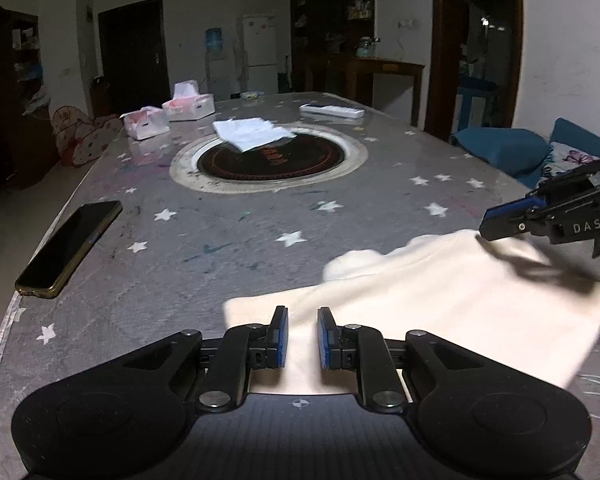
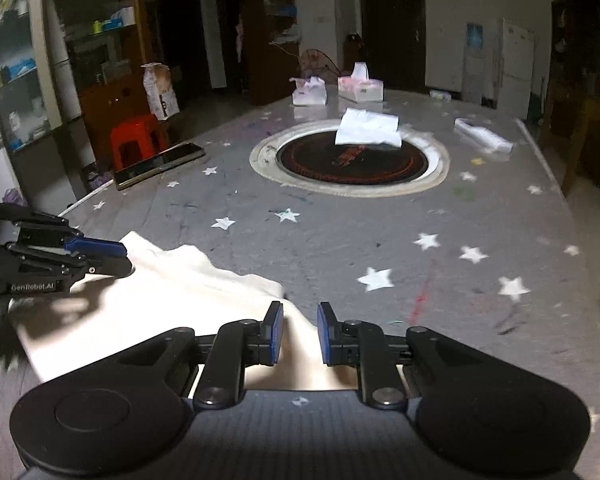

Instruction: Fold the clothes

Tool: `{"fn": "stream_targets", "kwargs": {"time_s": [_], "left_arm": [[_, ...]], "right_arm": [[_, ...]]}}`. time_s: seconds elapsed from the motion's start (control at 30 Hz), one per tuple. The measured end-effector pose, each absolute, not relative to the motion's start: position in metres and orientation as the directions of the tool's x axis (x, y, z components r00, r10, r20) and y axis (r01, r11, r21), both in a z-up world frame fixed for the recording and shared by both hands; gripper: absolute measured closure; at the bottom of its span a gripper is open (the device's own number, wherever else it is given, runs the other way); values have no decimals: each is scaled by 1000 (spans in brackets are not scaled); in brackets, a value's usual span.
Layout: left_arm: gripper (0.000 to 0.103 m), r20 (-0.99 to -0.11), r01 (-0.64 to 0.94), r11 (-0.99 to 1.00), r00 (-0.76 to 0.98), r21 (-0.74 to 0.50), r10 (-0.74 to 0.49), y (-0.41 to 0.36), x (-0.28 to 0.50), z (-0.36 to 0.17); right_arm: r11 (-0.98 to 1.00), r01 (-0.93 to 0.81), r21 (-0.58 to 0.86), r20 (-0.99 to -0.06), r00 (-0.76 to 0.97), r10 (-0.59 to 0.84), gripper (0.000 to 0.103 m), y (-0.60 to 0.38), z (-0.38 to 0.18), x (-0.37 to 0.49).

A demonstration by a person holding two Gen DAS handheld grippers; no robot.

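A cream garment lies folded flat on the near part of the grey star-patterned table. In the left wrist view my left gripper is open just above the garment's near left edge, with cloth showing in the gap between its blue pads. My right gripper reaches in from the right over the garment's far right corner. The right wrist view shows the garment at lower left. There my right gripper is open over its right edge, and my left gripper hovers at its far left corner.
A dark phone lies by the left table edge. Mid-table, a white cloth rests on a round black inset. Tissue boxes and a remote sit farther back. A blue chair and a red stool flank the table.
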State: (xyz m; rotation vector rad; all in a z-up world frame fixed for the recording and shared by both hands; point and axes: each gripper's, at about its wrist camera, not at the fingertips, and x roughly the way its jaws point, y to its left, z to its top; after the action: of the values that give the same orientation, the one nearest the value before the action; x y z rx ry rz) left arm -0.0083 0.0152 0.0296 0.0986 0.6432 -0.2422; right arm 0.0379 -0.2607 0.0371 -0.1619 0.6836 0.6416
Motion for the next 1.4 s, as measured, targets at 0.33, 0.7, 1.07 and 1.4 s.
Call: {"fn": "stream_targets", "kwargs": {"time_s": [0.33,0.7,1.07,1.4], "left_arm": [[85,-563,498,865,699,-59,-441,-72,-33,42],[87,-589,605,793,617,-69,-522,-128,-46,24],[83,-588,595,803,637,-35,-498,-130,-54,25],[83,-528,352,930,772,-107,-353,-39,-92,43]], "right_arm": [[824,-563,66,-614,628,478,87,-301,48,20],[810,-570,136,-632,580,514,87,-310,32,21],[799,-589,119,-623,582,522,86,-303,22,10],[725,-682,102,-552,567,611,72,-281,38,-39]]}}
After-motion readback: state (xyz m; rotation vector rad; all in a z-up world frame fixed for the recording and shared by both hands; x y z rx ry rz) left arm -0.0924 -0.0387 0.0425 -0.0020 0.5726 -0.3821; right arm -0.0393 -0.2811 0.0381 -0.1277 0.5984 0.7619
